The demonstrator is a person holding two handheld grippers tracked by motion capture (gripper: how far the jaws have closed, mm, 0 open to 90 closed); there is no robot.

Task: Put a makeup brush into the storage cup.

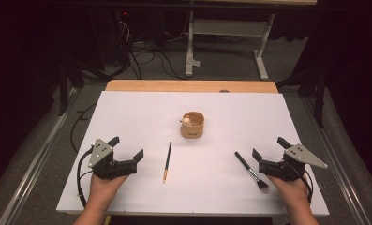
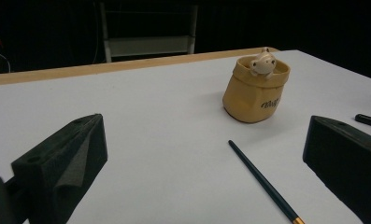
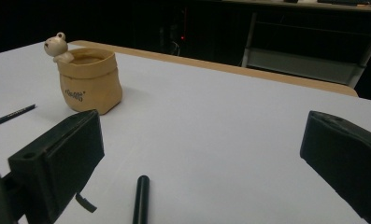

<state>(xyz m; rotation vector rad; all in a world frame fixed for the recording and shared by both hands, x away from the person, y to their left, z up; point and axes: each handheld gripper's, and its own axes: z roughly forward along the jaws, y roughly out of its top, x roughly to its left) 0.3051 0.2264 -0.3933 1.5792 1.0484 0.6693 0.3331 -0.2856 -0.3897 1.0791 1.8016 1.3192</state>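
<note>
A tan sack-shaped pot [image 1: 192,125] with a small bear figure on its rim stands mid-table. A thin dark pencil-like brush [image 1: 167,161] lies in front of it, and a black makeup brush [image 1: 251,170] lies to the right. My left gripper [image 1: 126,146] rests open at the left, apart from the thin brush. My right gripper [image 1: 269,147] rests open at the right, just beside the makeup brush. In the left gripper view the jaws [image 2: 205,128] stand wide, facing the pot [image 2: 255,91] and thin brush [image 2: 265,182]. In the right gripper view the open gripper [image 3: 202,126] frames the makeup brush handle [image 3: 141,198] and pot [image 3: 89,81].
A white sheet [image 1: 141,112] covers the table, with a wooden edge [image 1: 188,86] at the far side. Beyond it are a white frame [image 1: 226,42] and cables on the floor. Metal rails run along both sides of the table.
</note>
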